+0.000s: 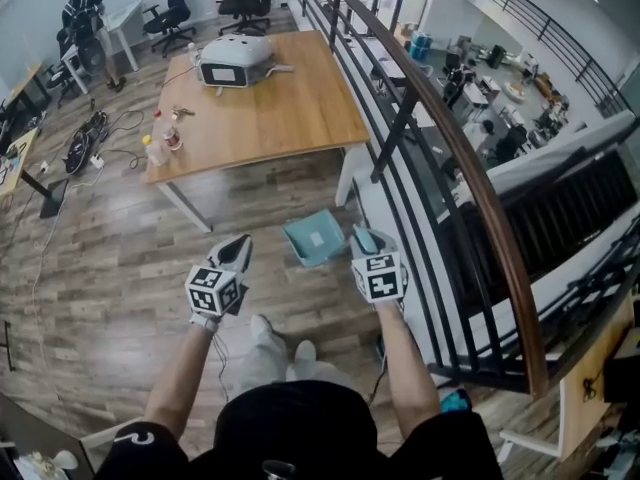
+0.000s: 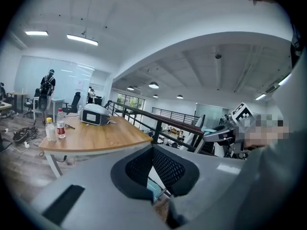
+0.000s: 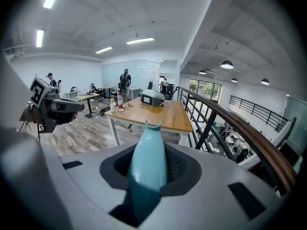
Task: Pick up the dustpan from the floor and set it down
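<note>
Dustpan (image 1: 315, 238) hangs at my 12 o'clock, off the floor (image 1: 120, 288) I think, its handle (image 3: 146, 162) pinched in my right claw (image 1: 362, 238) so it won't drop, while my left claw (image 1: 241, 248) at 9 o'clock is closed and empty.

A wooden worktop (image 1: 285, 113) carries a white device (image 1: 236, 61) and two bottles (image 1: 157, 149), a dark railing (image 1: 452, 153) beside it, office chairs (image 1: 172, 16) beyond.

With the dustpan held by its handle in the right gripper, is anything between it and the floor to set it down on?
Nothing visible. The dustpan, its handle in the right gripper, has bare floor planks around it. The table leg and the railing stand off to the side.
</note>
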A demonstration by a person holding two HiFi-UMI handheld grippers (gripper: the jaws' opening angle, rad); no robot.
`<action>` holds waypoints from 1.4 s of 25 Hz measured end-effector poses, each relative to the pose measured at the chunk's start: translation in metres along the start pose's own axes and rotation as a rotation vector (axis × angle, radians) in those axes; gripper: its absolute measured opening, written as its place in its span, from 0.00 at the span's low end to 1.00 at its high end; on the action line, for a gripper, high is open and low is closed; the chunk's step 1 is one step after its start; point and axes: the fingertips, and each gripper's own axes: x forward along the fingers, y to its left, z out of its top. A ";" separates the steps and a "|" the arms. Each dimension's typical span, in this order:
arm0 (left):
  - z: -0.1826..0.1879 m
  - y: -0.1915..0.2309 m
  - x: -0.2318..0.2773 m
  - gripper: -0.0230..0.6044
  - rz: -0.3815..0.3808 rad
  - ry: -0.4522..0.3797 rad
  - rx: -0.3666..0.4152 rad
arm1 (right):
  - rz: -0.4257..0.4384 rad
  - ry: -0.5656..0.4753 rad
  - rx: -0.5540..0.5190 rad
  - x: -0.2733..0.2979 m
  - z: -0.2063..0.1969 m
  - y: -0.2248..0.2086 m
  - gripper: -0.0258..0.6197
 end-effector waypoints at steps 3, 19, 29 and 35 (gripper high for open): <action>-0.008 0.003 0.009 0.03 -0.008 0.013 -0.003 | -0.011 0.010 0.007 0.013 -0.011 -0.004 0.18; -0.106 0.030 0.064 0.03 -0.081 0.160 -0.003 | -0.010 0.106 0.031 0.123 -0.104 0.006 0.18; -0.164 0.079 0.102 0.03 -0.082 0.213 -0.068 | 0.009 0.147 0.014 0.214 -0.159 0.029 0.18; -0.202 0.098 0.120 0.03 -0.075 0.232 -0.103 | 0.013 0.152 -0.013 0.256 -0.194 0.042 0.18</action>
